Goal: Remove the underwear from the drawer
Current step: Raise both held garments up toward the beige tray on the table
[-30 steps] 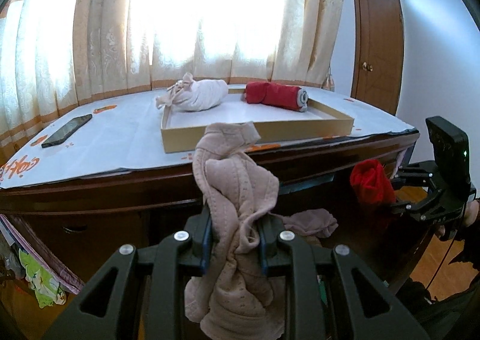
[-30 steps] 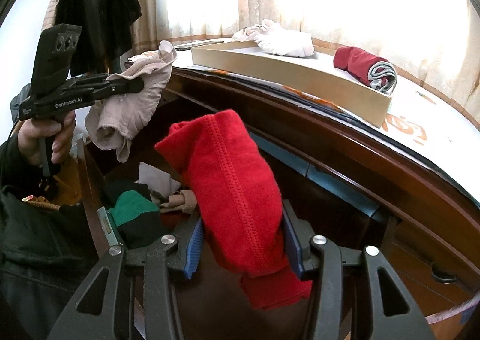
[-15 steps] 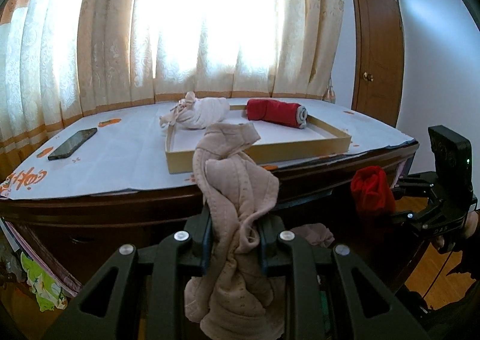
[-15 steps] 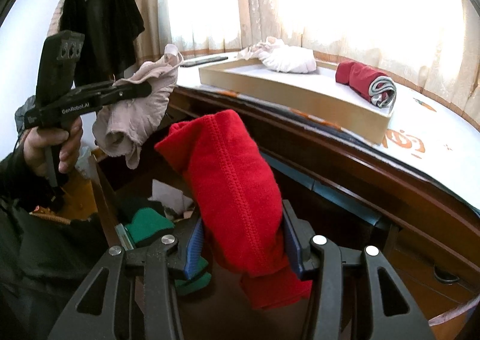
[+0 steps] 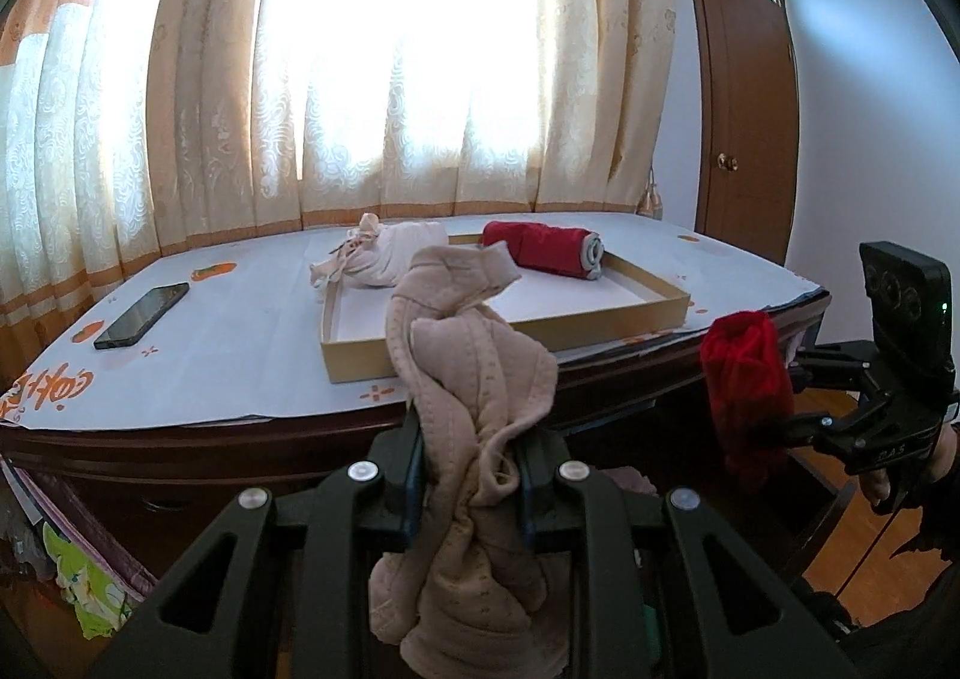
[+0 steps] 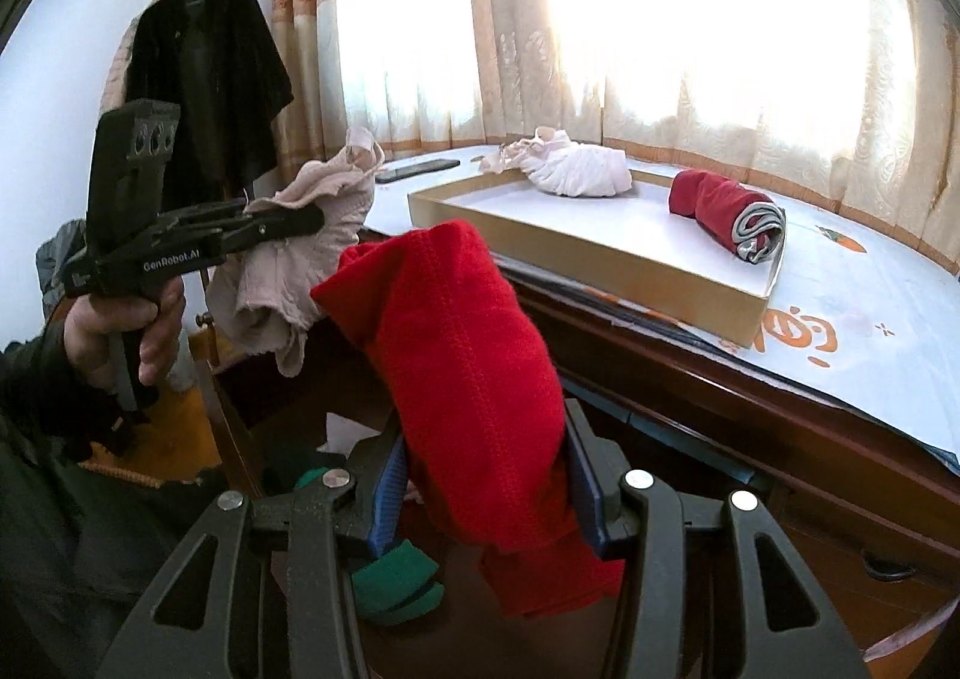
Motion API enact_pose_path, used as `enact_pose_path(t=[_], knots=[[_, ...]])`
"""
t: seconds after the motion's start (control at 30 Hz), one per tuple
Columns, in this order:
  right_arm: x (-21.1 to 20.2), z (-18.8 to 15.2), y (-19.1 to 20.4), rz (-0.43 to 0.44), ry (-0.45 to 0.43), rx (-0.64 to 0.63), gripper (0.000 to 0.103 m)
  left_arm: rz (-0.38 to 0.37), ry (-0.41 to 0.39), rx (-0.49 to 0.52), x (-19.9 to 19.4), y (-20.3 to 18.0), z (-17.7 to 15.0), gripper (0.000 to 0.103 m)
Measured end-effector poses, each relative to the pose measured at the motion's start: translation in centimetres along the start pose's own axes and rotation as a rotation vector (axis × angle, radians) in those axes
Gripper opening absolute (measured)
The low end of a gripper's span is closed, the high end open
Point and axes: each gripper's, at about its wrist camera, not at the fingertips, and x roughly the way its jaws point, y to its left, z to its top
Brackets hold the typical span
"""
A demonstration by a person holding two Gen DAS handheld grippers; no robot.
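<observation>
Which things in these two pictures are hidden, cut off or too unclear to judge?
- Drawer inside: left wrist view, hidden behind the beige underwear and left gripper.
- Drawer contents: right wrist view, only a green piece shows past the red underwear; the rest is dark.
- Phone screen: too small and dark to read.
- Right gripper fingertips: left wrist view, covered by the red cloth.

A dark phone [image 5: 141,316] lies flat on the white table cover [image 5: 240,343], left of a shallow cardboard tray [image 5: 600,322]. Patterned curtains [image 5: 198,97] hang behind. A wooden door [image 5: 741,97] stands right; a black coat [image 6: 210,79] hangs on a rack.
</observation>
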Motion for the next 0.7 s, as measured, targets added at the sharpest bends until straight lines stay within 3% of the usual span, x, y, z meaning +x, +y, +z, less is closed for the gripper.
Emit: enact_pose_path(t=[0.7], knots=[[-1.6,2.0,0.2,-0.002,-0.054,0.084,0.049,-0.016,-0.032,0.043,-0.1,-0.9,2.3,0.022]])
